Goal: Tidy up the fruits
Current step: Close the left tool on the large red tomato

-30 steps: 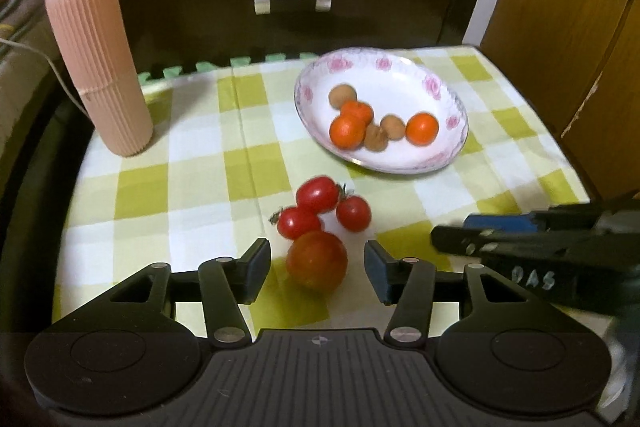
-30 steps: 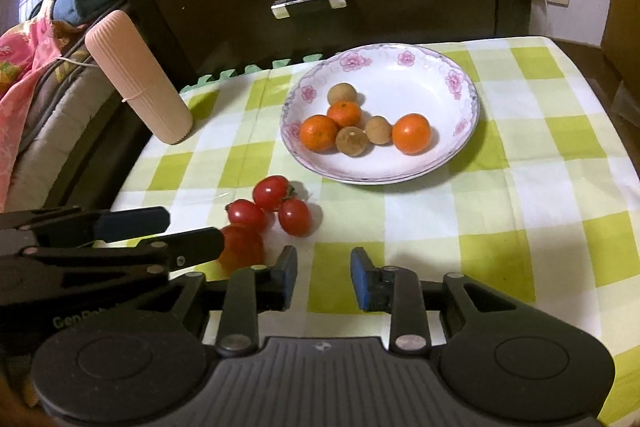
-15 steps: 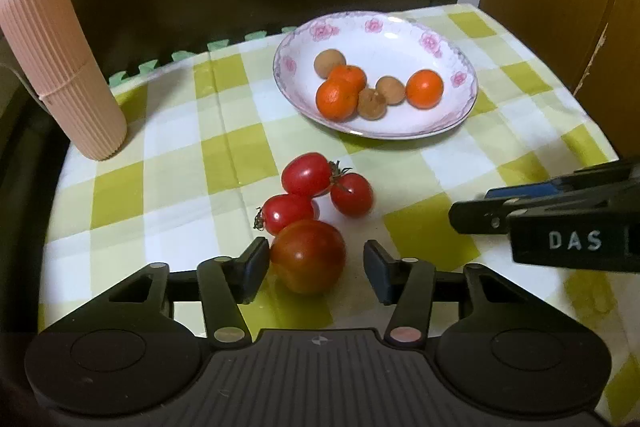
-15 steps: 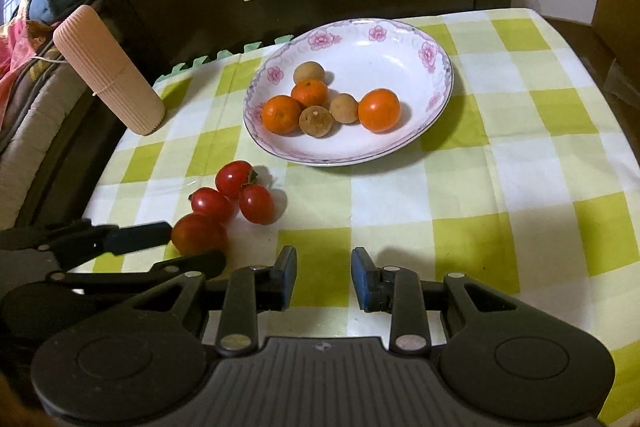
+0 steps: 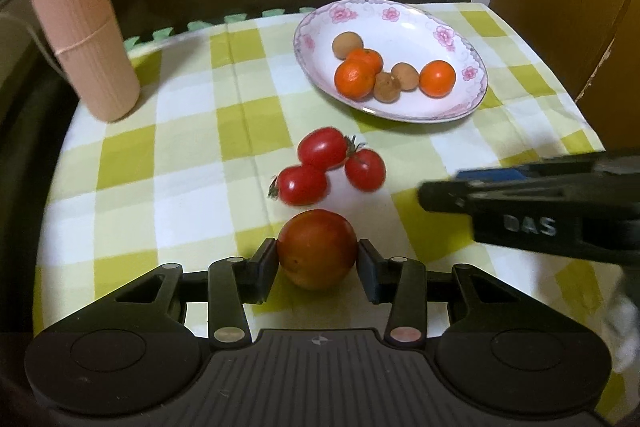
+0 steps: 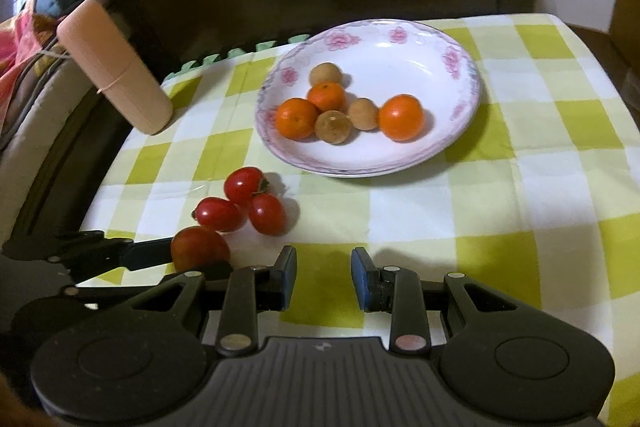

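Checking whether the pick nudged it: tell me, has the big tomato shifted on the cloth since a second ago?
Cannot tell. The big tomato sits just below the three small tomatoes as before; only the camera view shifted.

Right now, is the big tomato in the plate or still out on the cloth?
Out. The big tomato sits on the checked cloth, between the closing left tool pads, near the plate.
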The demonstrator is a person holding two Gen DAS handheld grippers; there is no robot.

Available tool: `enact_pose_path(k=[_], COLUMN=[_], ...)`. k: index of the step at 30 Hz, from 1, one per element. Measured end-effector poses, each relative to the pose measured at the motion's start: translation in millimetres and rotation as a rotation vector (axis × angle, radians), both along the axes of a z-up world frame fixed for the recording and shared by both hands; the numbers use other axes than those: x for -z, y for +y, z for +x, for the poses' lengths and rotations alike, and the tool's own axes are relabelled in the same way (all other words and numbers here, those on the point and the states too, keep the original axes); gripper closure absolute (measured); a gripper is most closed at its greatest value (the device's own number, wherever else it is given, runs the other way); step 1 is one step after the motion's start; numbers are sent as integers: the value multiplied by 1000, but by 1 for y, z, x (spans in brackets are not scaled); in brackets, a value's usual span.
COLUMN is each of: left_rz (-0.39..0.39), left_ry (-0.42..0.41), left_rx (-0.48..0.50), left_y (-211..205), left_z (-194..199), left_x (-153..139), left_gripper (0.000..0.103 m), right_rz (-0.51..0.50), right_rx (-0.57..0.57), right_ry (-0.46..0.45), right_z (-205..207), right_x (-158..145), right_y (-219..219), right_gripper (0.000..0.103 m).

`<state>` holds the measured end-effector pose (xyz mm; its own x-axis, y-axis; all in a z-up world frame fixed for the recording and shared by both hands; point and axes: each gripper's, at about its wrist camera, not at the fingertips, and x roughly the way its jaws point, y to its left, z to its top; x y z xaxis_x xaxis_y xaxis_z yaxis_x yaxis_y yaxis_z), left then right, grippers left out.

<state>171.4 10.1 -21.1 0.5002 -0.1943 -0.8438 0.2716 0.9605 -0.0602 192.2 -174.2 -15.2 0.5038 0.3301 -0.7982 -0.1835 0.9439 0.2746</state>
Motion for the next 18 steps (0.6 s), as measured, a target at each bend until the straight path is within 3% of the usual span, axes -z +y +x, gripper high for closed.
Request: enact_pose_path(k=[11,18], left_rz=[0,-10], left_ry=[41,52], left_rx=[-19,-33], left_y=[7,10], left_z=[-6,-3], left_x=[4,5], left_gripper=[52,51], right_rz=[-90,-128], right_rx=[-191,-246], right_ry=[-67,-85], right_z=[16,38], right_x=[9,17], right_y=[43,60], right_gripper=[74,74])
